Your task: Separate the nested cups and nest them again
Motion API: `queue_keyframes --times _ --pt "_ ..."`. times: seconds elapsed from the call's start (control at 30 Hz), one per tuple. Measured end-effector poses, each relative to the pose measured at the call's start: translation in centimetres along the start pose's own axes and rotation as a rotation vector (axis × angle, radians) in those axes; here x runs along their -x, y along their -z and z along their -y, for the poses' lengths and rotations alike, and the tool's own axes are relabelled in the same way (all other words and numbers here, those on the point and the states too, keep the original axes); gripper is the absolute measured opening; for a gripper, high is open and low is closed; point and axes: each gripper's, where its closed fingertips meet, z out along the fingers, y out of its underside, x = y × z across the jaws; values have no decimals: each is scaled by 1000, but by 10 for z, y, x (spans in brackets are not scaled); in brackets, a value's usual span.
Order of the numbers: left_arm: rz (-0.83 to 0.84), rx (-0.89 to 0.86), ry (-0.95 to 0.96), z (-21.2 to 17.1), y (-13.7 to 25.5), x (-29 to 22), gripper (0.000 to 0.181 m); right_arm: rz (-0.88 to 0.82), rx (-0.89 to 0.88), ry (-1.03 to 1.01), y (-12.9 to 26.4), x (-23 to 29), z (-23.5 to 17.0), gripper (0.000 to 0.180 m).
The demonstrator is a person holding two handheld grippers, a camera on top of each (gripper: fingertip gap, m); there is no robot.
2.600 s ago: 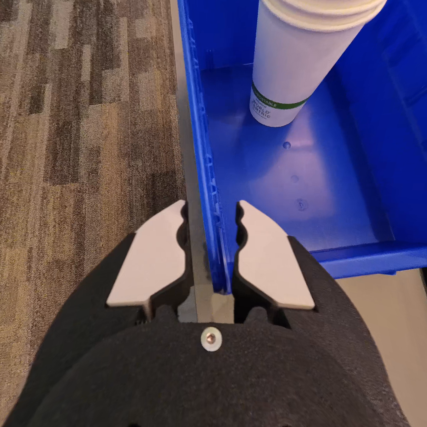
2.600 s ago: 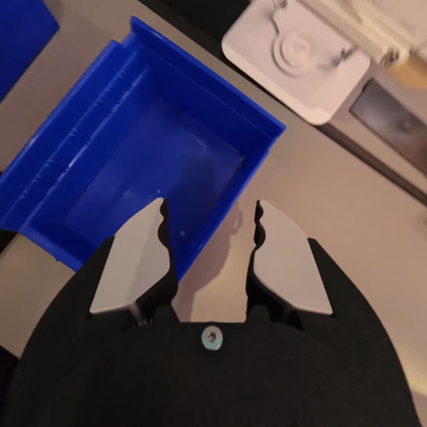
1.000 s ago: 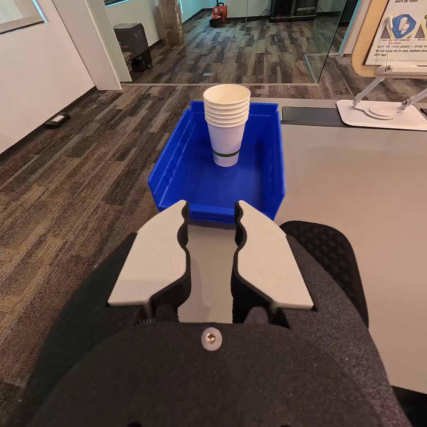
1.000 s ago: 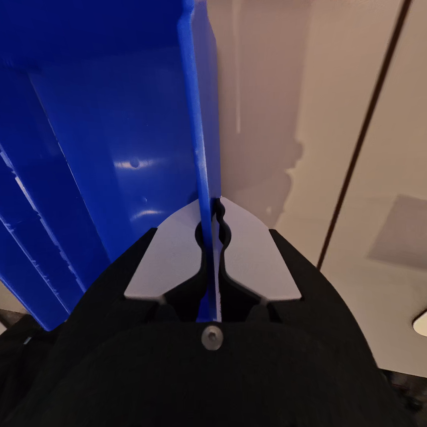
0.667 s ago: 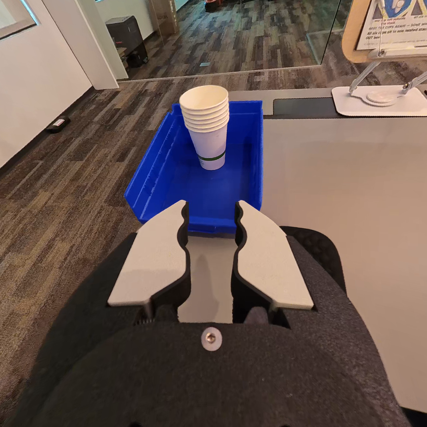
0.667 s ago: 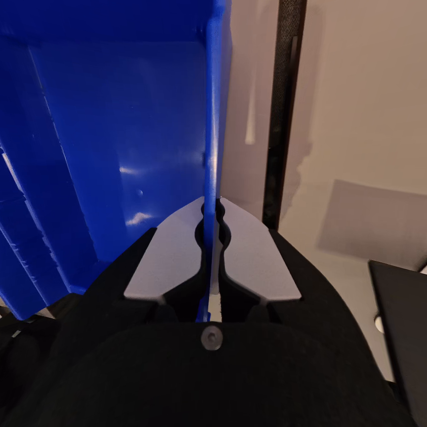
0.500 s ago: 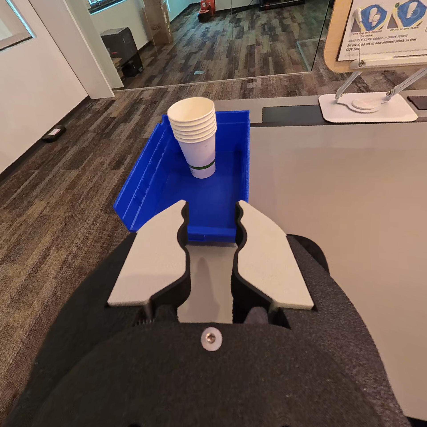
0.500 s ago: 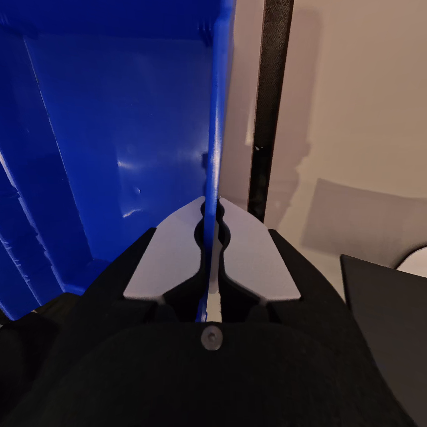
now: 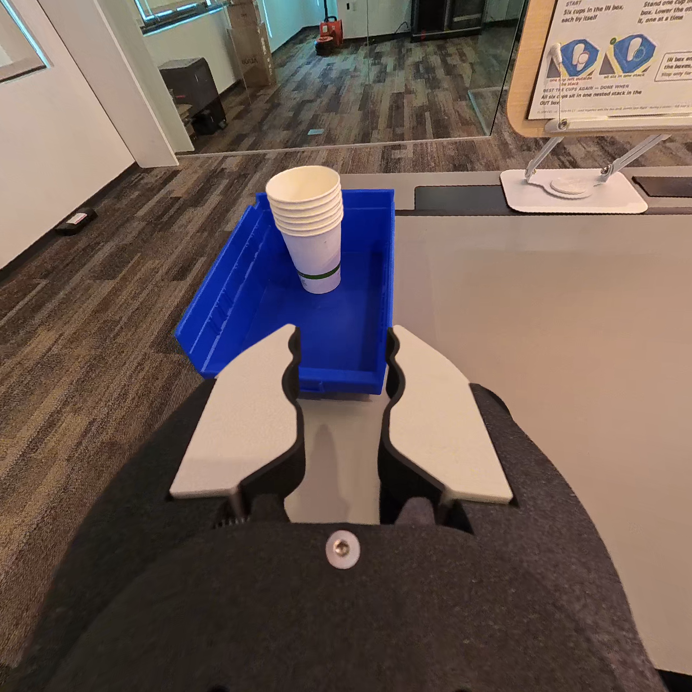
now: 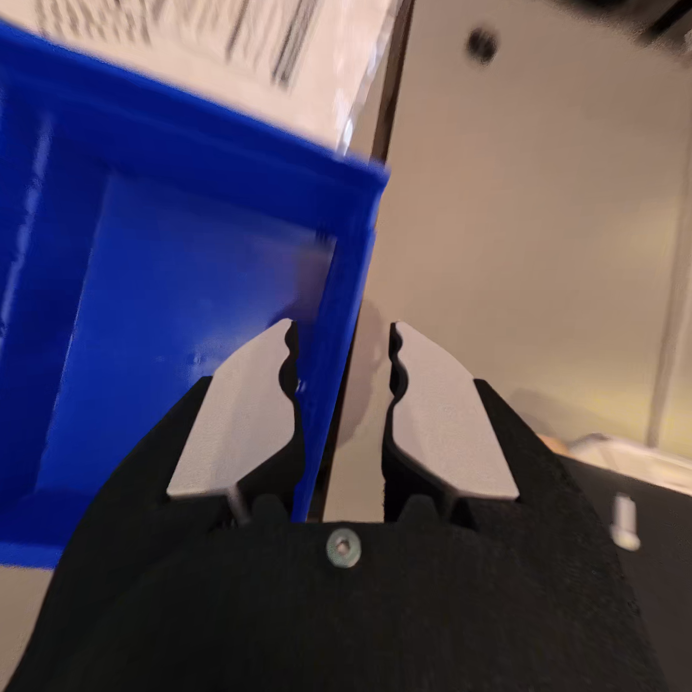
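Prob. an office: carpet-tile floor (image 9: 93, 299), glass partitions (image 9: 412, 75), grey desk (image 9: 524, 318).

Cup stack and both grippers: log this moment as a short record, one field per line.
cup stack: white nested cups, upright, untouched
cup location: inside the left blue bin, toward its far end
left gripper: left gripper open, empty, short of that bin's near wall
right gripper: right gripper open, its fingers straddling a wall without clamping it
right bin: second blue bin, no cups visible in the part shown
surface: grey table
image quality: right wrist view blurred
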Motion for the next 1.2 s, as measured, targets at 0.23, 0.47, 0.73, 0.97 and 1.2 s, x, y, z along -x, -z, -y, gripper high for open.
queue_keyframes --times 0.23,0.47,0.73,0.97,1.2 --pt "-89 -68 29 9 -6 2 55 -78 -740 154 147 78 114 56" --pt "-205 -77 -126 31 -62 4 53 357 -1054 235 210 254 151 71" --pt "-83 116 -19 -6 -177 41 77 540 -1104 412 231 393 167 71" --pt "-8 130 27 -20 -247 47 96 709 -1159 438 239 444 166 69" --pt "21 85 -11 -22 -289 44 105 647 -1074 429 212 430 164 69"
